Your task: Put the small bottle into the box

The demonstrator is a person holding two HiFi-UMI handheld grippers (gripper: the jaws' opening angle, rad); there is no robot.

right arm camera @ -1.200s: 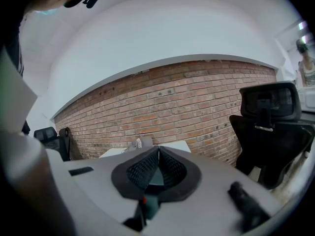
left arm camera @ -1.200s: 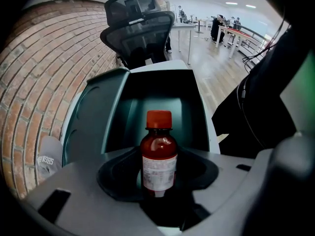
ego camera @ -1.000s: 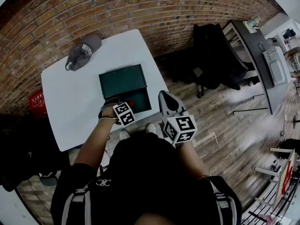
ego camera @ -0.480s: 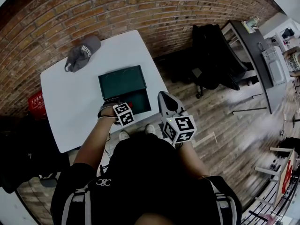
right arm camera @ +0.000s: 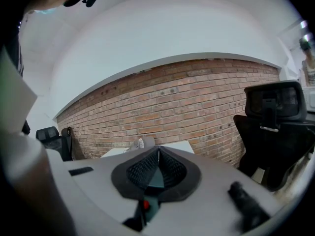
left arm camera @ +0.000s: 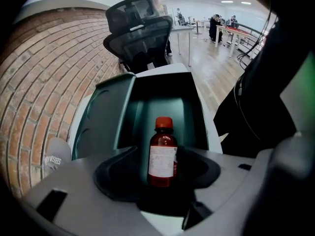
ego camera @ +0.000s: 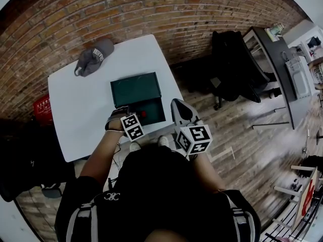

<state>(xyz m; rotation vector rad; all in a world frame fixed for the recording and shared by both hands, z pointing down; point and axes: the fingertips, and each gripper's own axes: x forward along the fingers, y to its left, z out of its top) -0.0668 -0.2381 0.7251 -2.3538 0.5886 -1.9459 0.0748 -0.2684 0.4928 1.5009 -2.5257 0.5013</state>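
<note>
Leftmost, a cap [ego camera: 95,54] lay on the white table [ego camera: 70,105], well apart from the box [ego camera: 135,88]. The box stood open, its lid swung back. The left gripper [left arm camera: 161,180] pointed steeply down into the box, its jaws spread wide, having just been opening. Between them the bottle [left arm camera: 162,154] stood upright on the box's floor, red top up. The pads seemed clear of its sides, though the dim view made that hard to confirm. Right of the box, past the table's edge, the right gripper [right arm camera: 158,151] hung with its jaws pressed together on nothing. A black chair [ego camera: 234,64] stood farther right.
</note>
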